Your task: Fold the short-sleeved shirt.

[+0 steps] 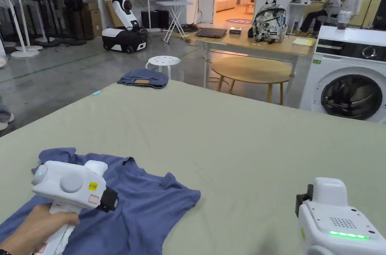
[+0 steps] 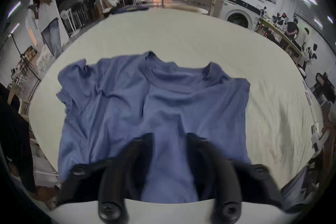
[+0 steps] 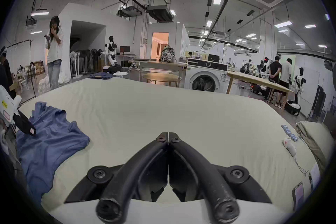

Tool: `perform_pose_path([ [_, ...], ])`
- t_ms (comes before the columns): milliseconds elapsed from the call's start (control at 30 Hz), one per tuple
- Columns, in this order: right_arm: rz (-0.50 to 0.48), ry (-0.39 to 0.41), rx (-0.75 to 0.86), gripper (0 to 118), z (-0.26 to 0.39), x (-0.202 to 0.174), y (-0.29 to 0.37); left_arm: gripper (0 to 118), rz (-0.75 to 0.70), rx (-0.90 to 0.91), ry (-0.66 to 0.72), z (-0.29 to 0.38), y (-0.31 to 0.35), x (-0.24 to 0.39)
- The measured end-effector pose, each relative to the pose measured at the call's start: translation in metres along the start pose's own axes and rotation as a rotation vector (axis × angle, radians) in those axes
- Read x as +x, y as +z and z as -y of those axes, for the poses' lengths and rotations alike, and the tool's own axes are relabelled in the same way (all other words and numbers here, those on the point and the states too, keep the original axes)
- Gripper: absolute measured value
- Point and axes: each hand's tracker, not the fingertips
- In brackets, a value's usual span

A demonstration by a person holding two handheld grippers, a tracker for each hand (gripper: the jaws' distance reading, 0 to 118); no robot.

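We judge the shirt [image 2: 154, 111] light, limp and crumpled on the table [image 1: 233, 142]: left tongs [image 2: 170, 138] hover apart over it, right tongs [image 3: 168, 137] together, so we'd pinch shoulders or hem.

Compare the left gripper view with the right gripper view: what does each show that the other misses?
Left gripper view: the blue shirt seen whole, neckline away from the camera and both sleeves spread, with the left gripper open above its lower part.

Right gripper view: the right gripper shut on nothing over bare bed cover, and a phone near the cover's edge.

Both: the shirt, the bed cover, the folded jeans at the far edge, the washing machine.
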Motion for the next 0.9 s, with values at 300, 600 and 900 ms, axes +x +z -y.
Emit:
perform_pose_path([
  [300, 0.014, 0.013, -0.046, 0, 0.012, 0.001, -0.008, 87, -0.027, -0.120, 0.038, 0.005, -0.052, 0.008],
  [600, 0.017, 0.005, -0.075, 0, 0.021, 0.003, -0.013, 2, -0.027, -0.069, -0.005, 0.007, -0.060, 0.004],
  [900, 0.011, -0.008, -0.086, 0, 0.027, 0.006, -0.010, 0, -0.040, 0.122, -0.019, 0.010, -0.021, 0.013],
])
